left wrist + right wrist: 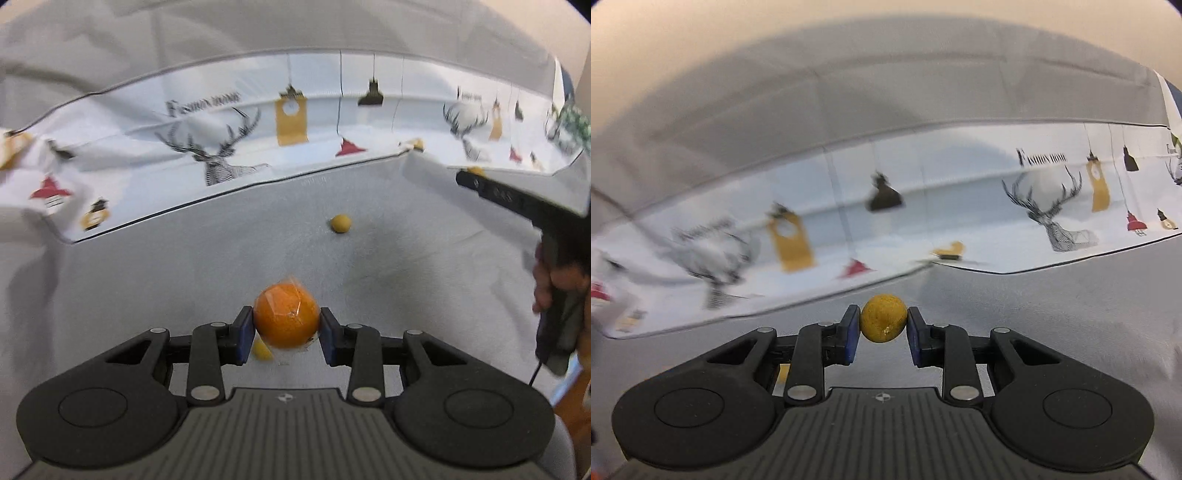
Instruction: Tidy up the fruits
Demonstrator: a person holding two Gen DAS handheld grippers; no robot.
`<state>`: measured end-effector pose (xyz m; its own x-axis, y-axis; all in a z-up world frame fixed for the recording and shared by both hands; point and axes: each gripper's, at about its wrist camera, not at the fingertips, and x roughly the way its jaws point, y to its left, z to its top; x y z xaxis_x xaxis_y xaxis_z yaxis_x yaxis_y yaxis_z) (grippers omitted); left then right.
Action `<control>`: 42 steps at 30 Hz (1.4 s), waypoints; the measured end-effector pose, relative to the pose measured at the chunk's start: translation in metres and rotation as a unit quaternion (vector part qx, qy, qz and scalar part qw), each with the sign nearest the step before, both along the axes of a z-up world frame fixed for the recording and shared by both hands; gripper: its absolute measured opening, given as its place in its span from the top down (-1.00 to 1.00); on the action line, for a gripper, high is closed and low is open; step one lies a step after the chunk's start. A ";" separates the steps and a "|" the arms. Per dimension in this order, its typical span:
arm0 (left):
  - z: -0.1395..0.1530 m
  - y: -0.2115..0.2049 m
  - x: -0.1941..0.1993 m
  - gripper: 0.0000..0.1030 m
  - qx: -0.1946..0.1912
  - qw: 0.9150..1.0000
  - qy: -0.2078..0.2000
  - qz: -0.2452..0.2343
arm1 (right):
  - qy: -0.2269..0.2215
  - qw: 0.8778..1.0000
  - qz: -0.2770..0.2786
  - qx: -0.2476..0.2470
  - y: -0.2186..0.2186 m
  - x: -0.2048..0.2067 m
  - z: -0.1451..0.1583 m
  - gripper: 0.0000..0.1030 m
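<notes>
My left gripper (287, 325) is shut on an orange (286, 316) wrapped in clear film and holds it above the grey cloth. A small yellow fruit (340, 223) lies on the cloth further ahead, and another yellow piece (261, 349) shows just below the orange. My right gripper (882, 324) is shut on a small yellow-brown fruit (883, 317). The right gripper's body (554, 258), held by a hand, shows at the right edge of the left wrist view.
A fabric bin with a white printed lining of deer and lamps (221, 140) stands open around the grey floor (184, 277); its wall also crosses the right wrist view (923, 206). Grey cloth lies beyond the rim.
</notes>
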<state>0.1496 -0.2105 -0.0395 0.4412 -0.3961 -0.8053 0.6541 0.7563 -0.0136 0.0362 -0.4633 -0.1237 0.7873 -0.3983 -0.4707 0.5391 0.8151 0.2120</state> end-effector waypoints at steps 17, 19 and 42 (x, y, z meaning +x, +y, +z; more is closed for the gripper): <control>0.068 0.217 -0.164 0.22 0.023 0.994 -0.044 0.099 | -0.018 0.975 0.219 0.019 0.267 -0.162 0.097 0.45; 0.065 0.233 -0.179 0.22 0.022 0.993 -0.049 0.104 | -0.008 0.970 0.241 0.015 0.292 -0.173 0.100 0.45; 0.087 0.285 -0.253 0.21 -0.042 0.987 -0.111 0.111 | -0.007 0.957 0.278 -0.085 0.370 -0.230 0.131 0.45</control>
<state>-0.1033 0.0743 0.0479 0.6860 -0.3317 -0.6476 0.4666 0.8835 0.0417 -0.1939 -0.0932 0.0068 0.9051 0.0142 -0.4249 0.0096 0.9985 0.0540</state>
